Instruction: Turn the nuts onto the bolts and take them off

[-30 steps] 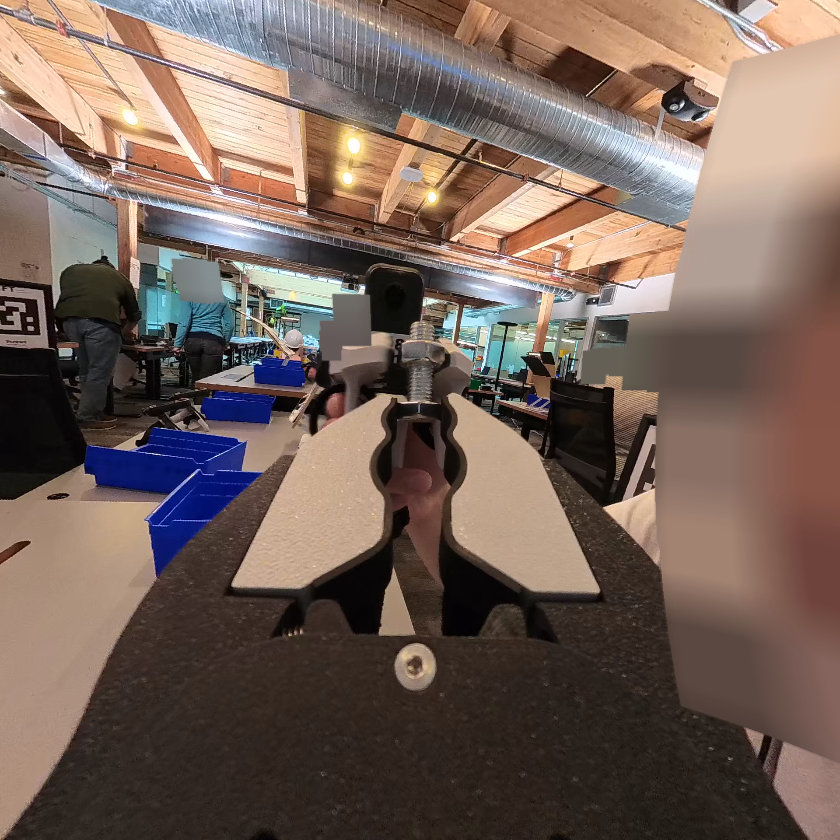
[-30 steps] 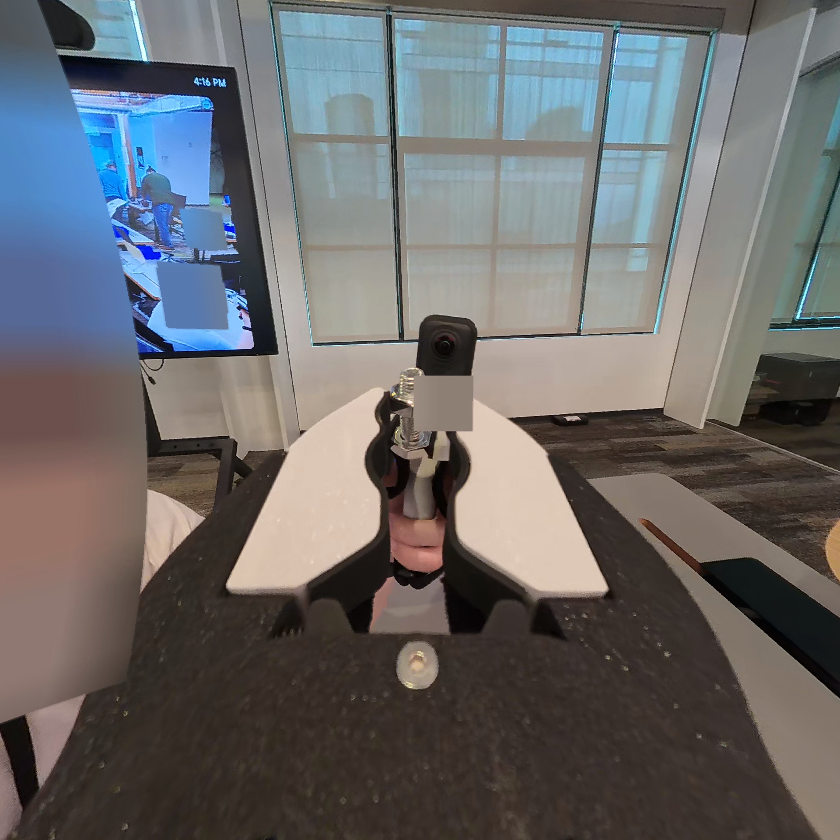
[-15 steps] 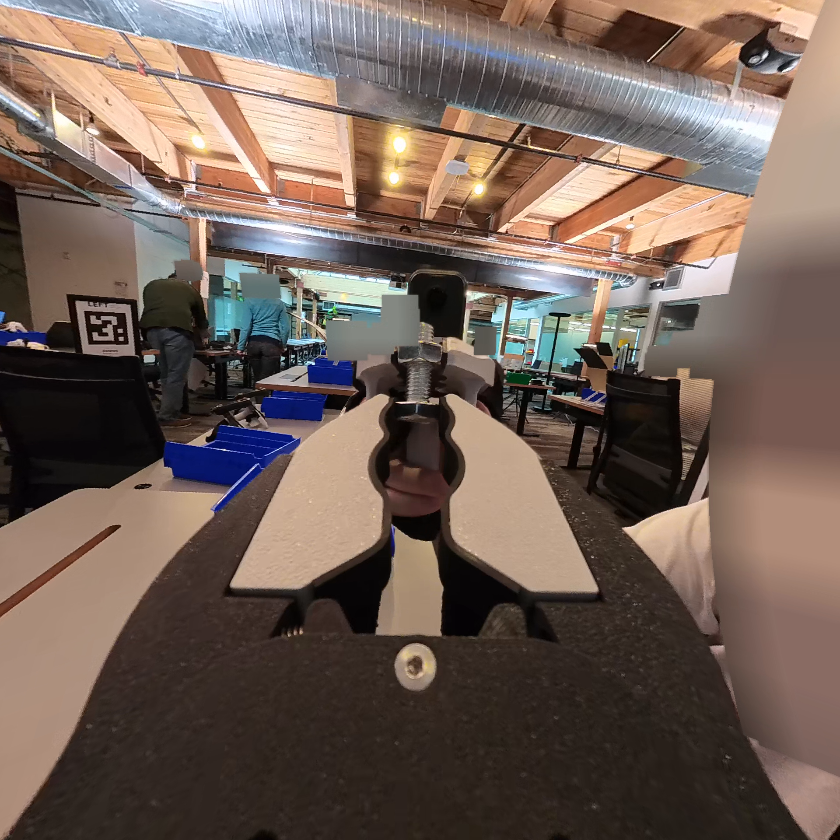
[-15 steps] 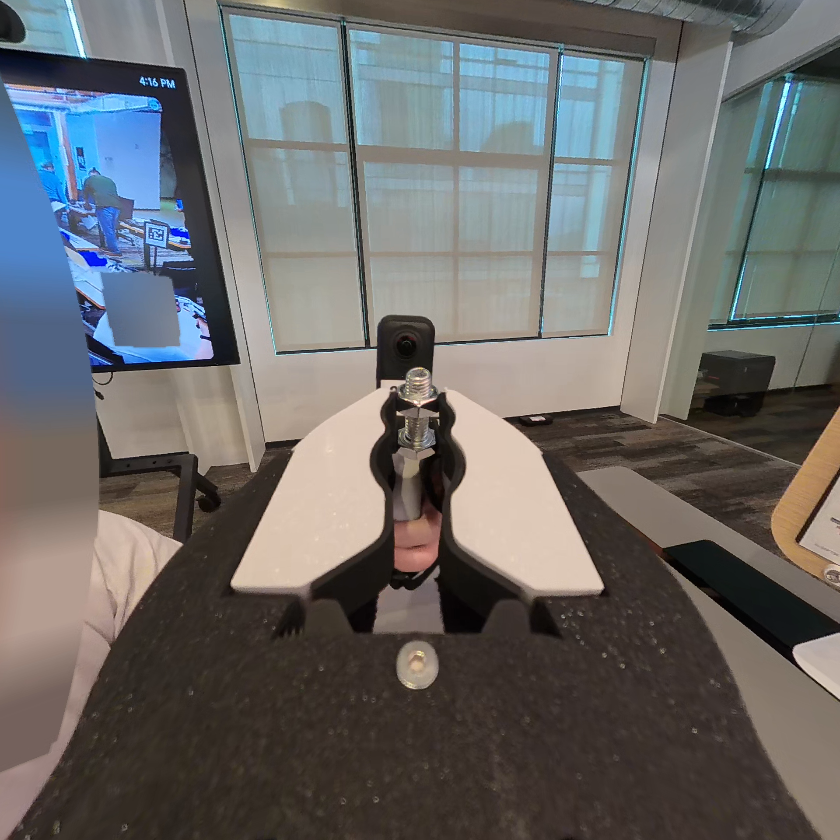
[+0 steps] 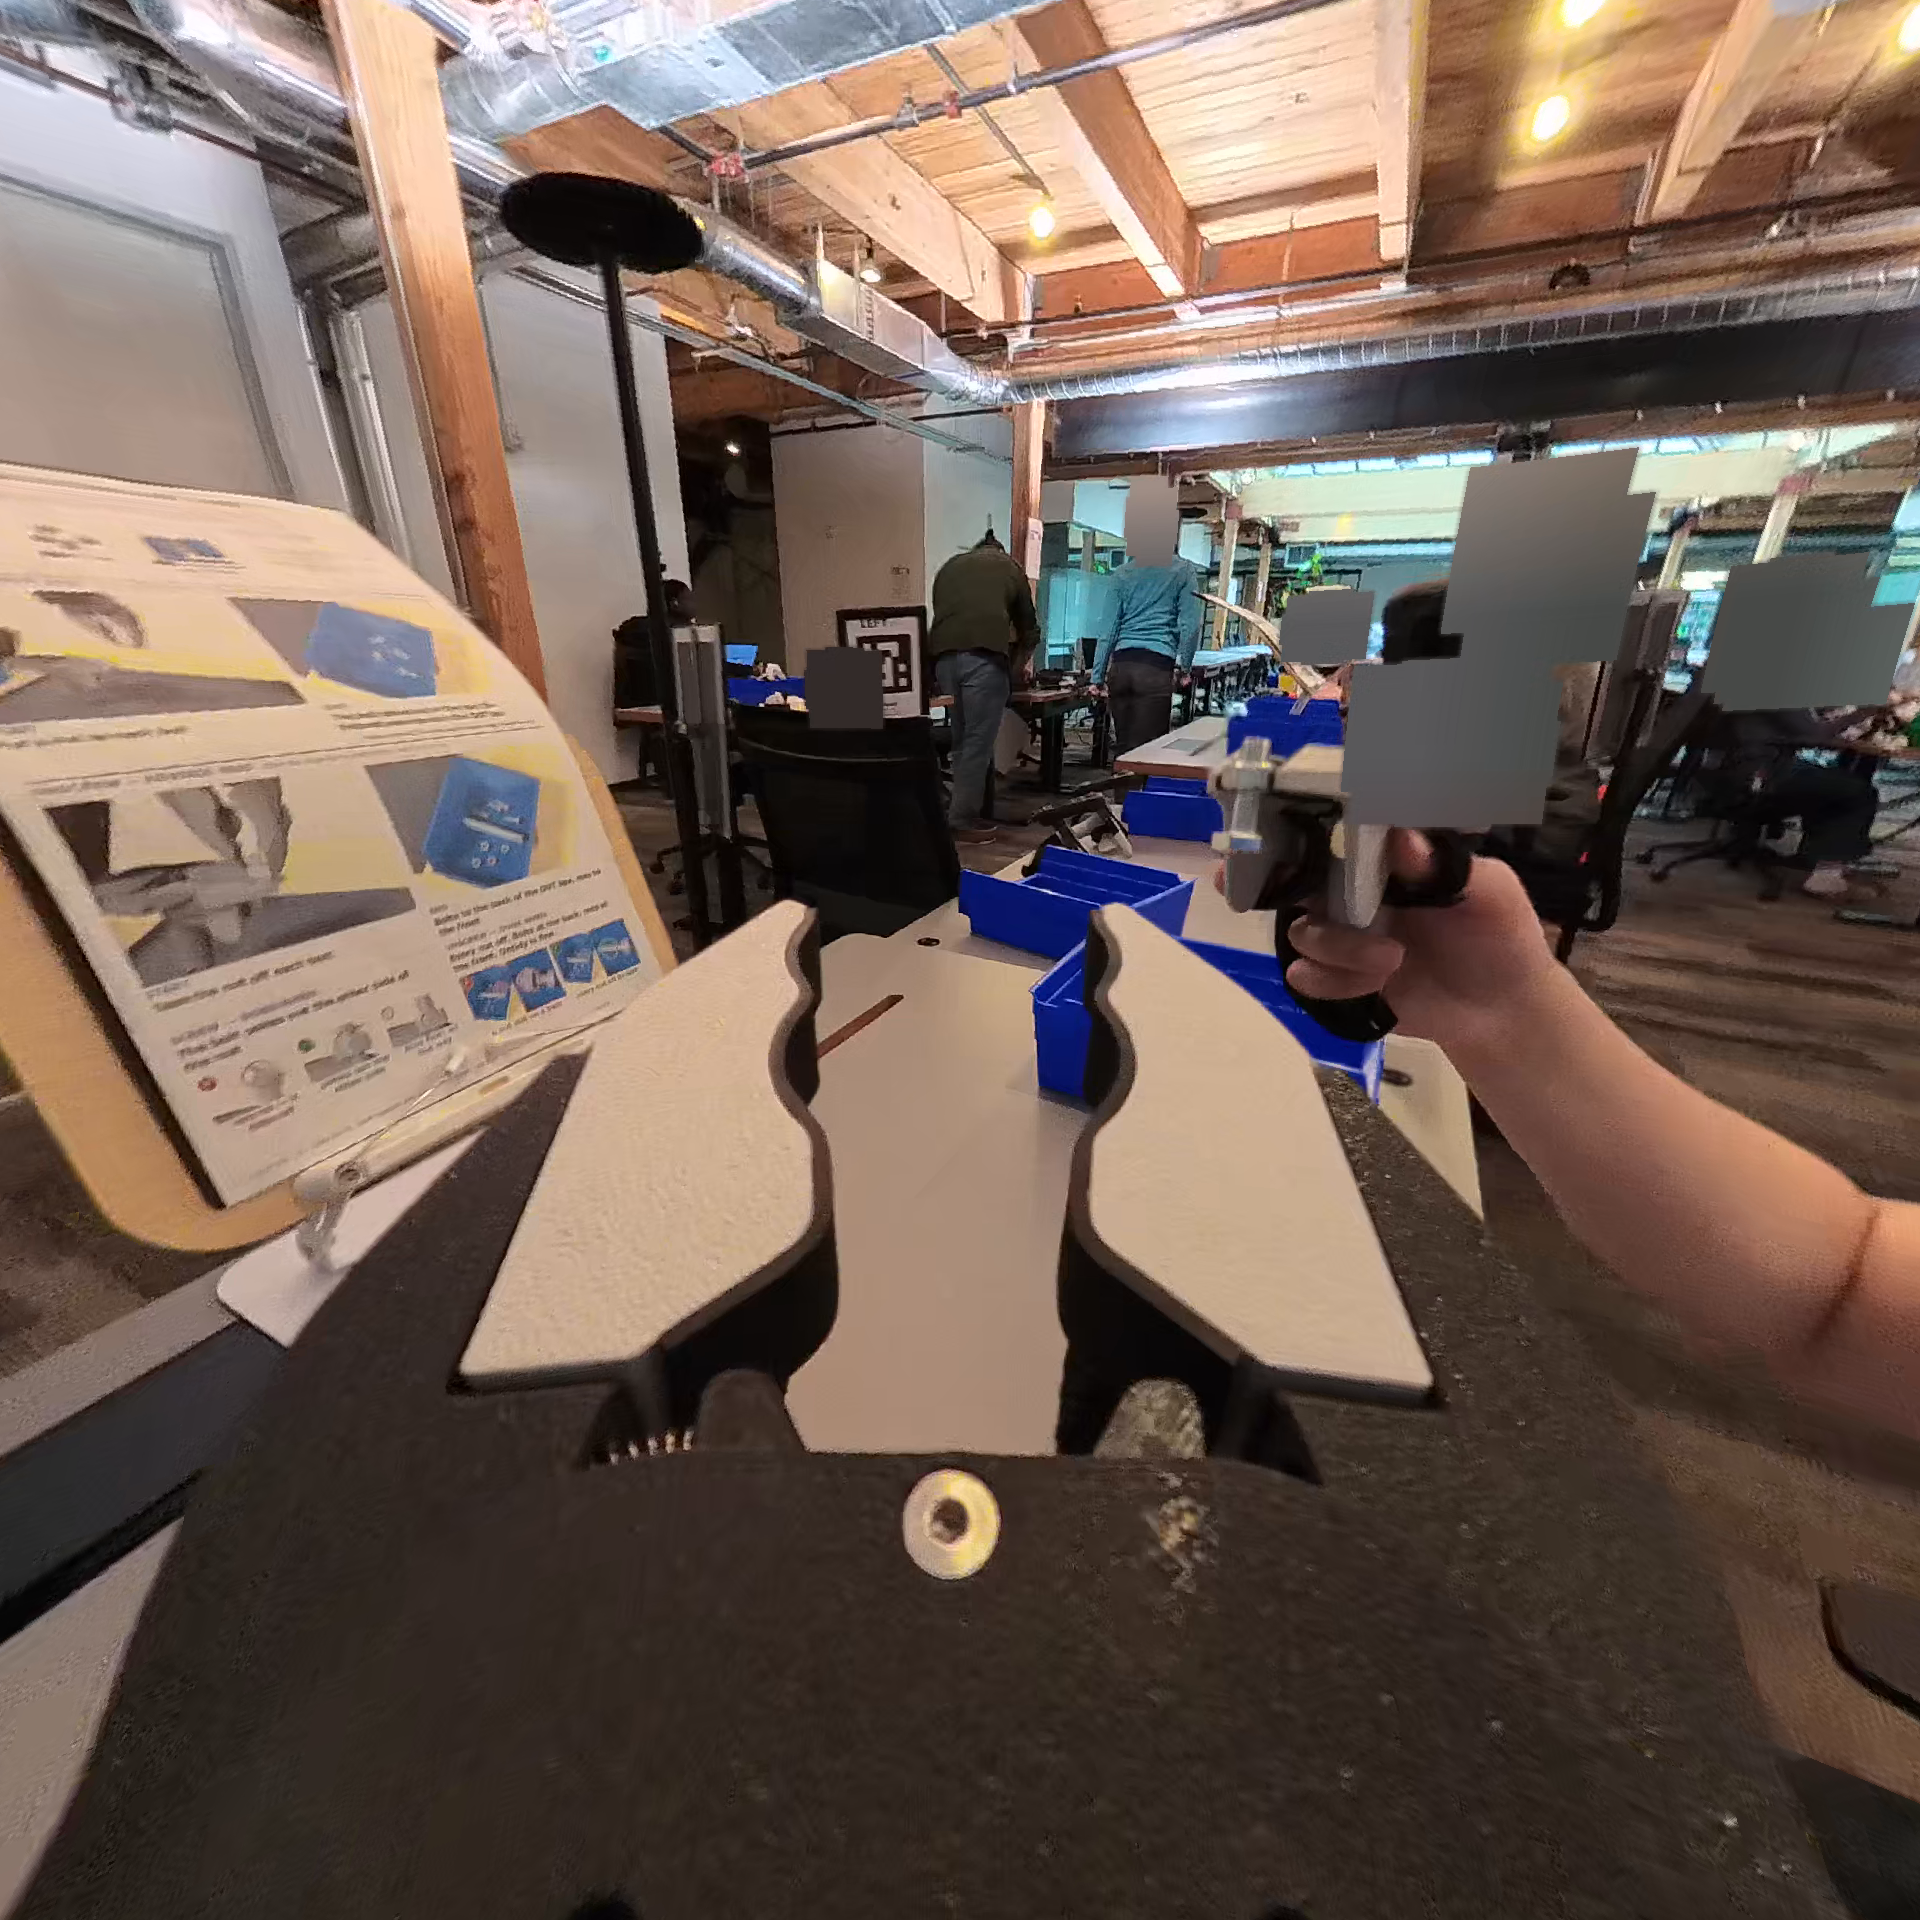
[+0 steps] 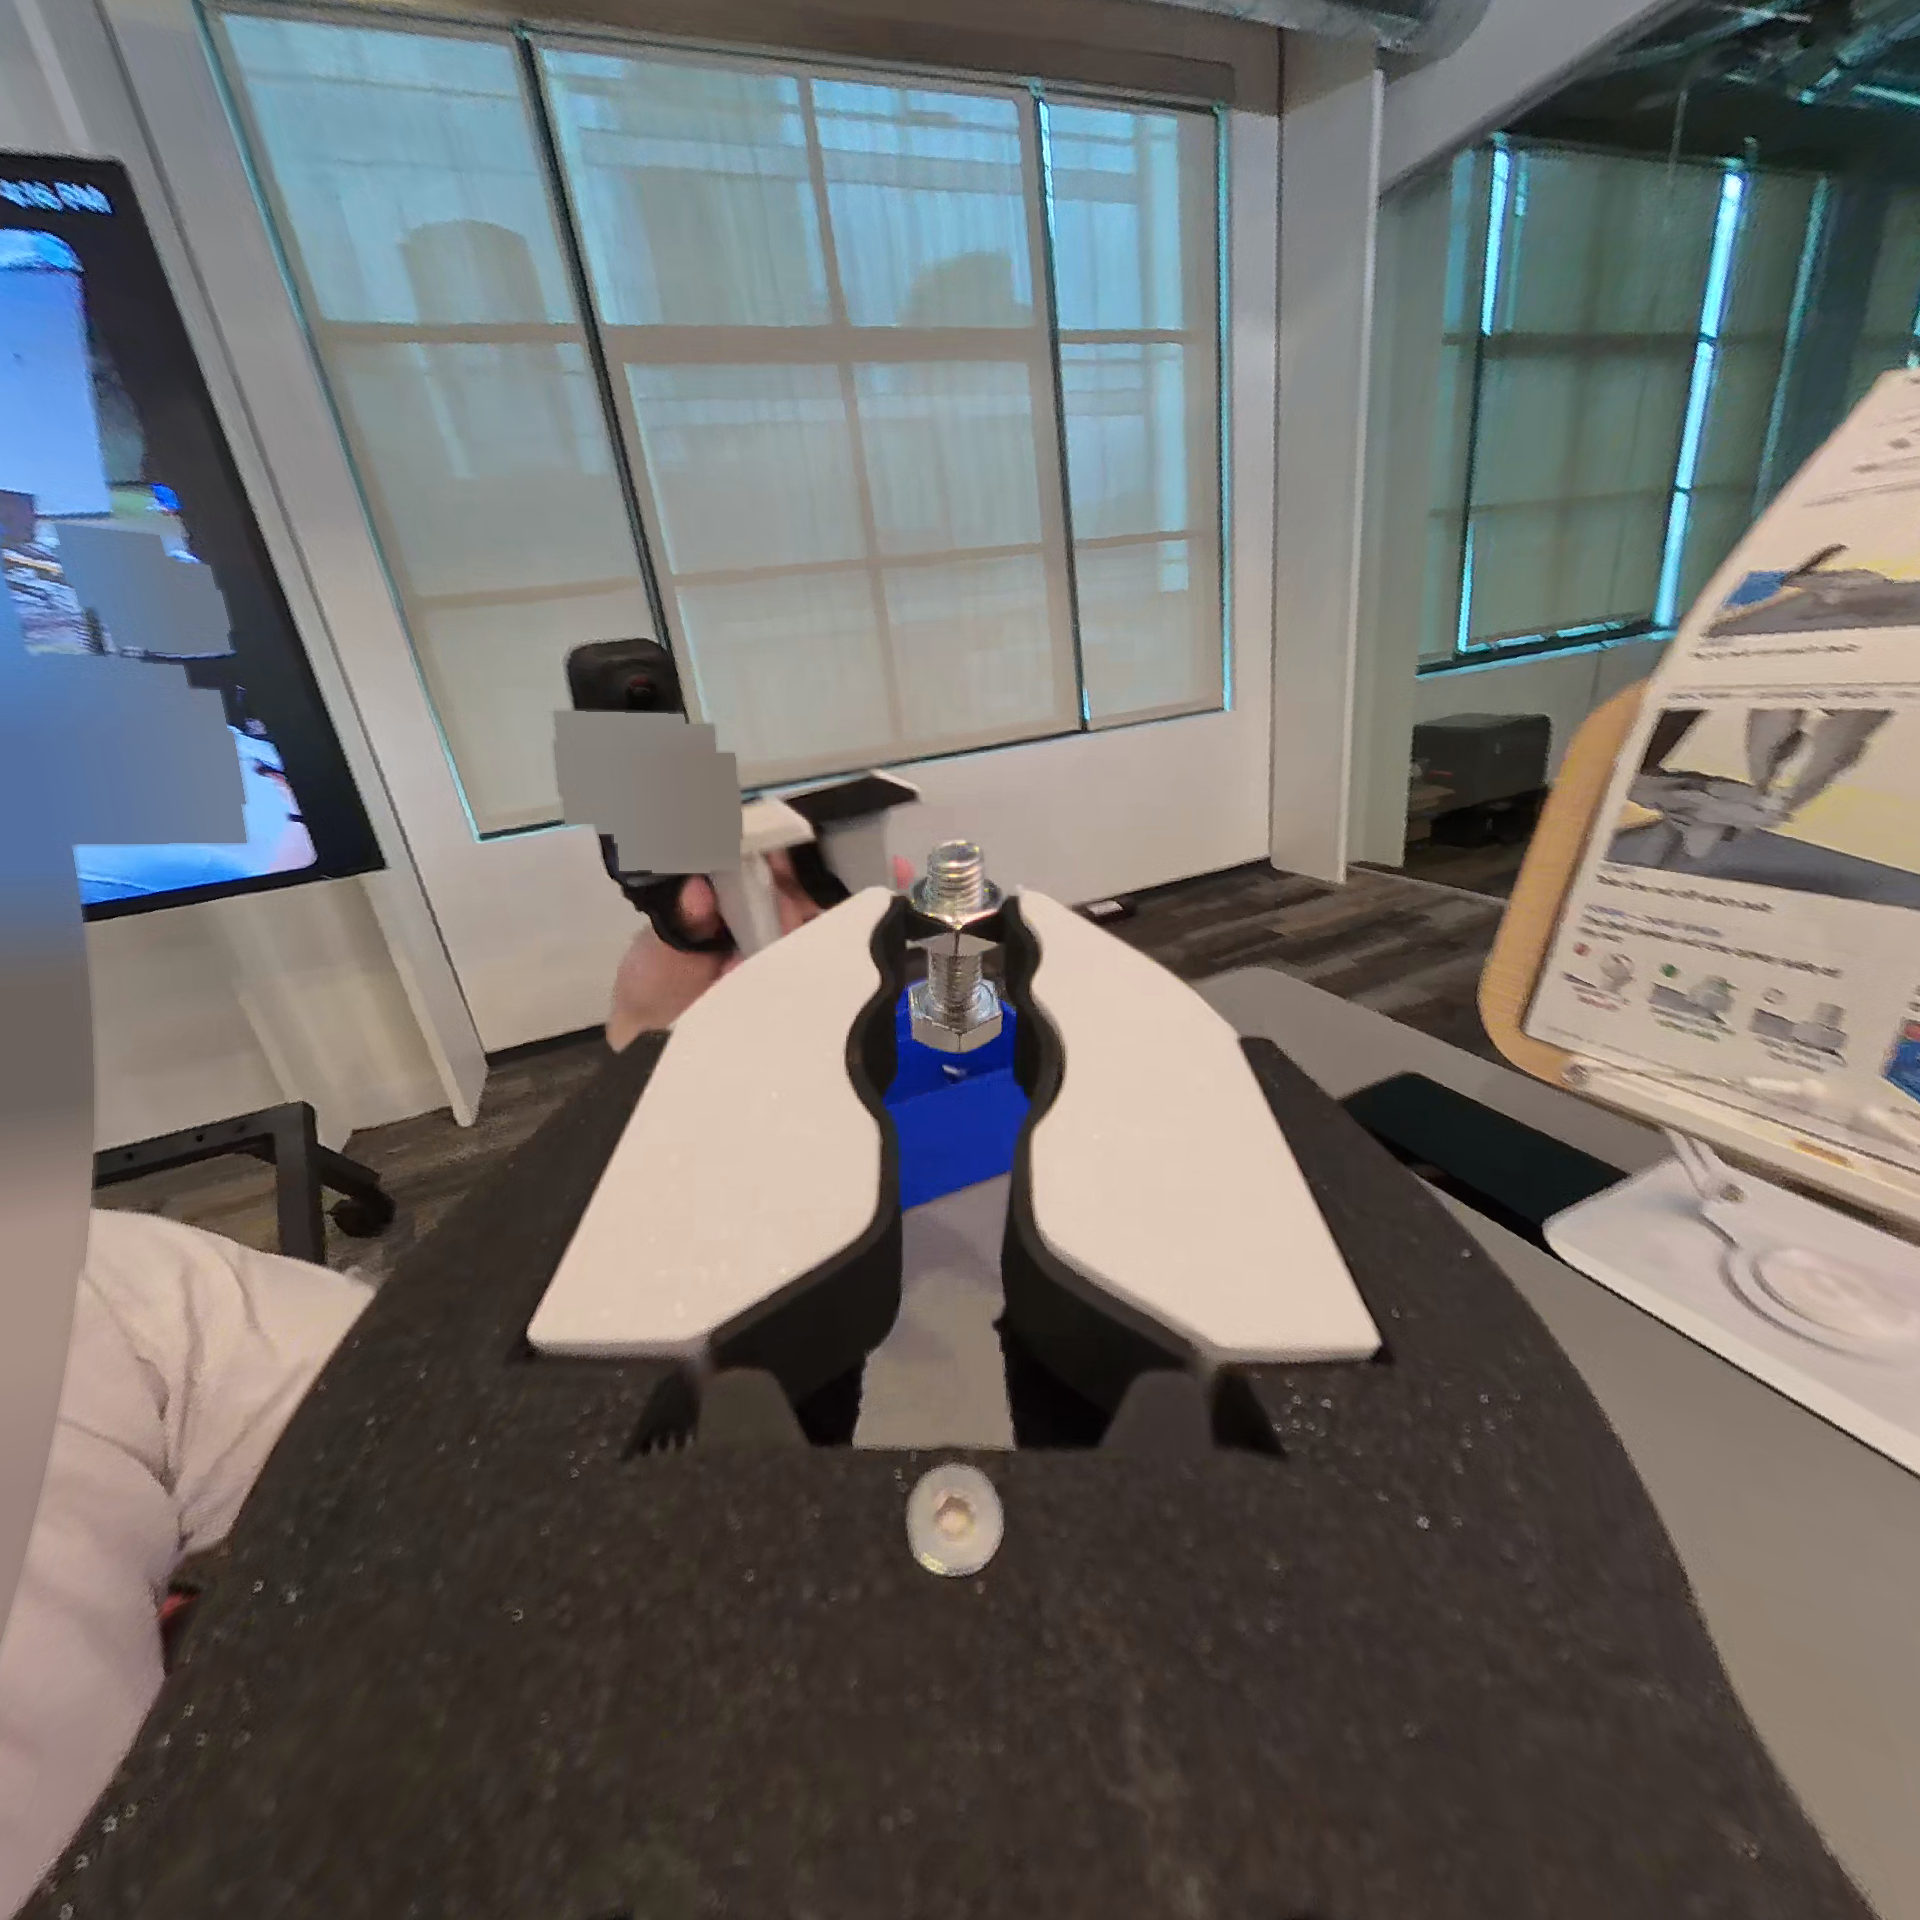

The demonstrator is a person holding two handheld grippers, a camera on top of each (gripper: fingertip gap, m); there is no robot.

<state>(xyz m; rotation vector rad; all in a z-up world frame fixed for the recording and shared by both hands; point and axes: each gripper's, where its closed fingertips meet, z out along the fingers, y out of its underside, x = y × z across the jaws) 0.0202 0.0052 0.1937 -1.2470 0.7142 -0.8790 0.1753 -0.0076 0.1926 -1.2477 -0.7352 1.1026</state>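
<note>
My right gripper (image 6: 954,906) is shut on a silver nut (image 6: 954,896). A silver bolt (image 6: 954,987) is threaded through the nut, with its head hanging below the fingertips and its threaded end sticking up. It hangs over a blue bin (image 6: 951,1122). In the left wrist view the right gripper (image 5: 1247,805) shows at the right in a hand, with the bolt (image 5: 1250,800) in its tips. My left gripper (image 5: 956,935) is open and empty, off to the left of the bolt and above the white table (image 5: 935,1195). It also shows farther off in the right wrist view (image 6: 821,831).
Two blue bins (image 5: 1070,896) (image 5: 1247,1003) stand on the table ahead of the left gripper. An instruction board on a wooden stand (image 5: 260,831) is at the left, and shows at the right in the right wrist view (image 6: 1714,831). A black chair (image 5: 852,821) and people stand behind. Left tips to right tips: about 15 cm.
My left gripper has opened, let go of the bolt head and swung away to the left. My right gripper still holds the nut, with the bolt now hanging from it over the blue bin.
</note>
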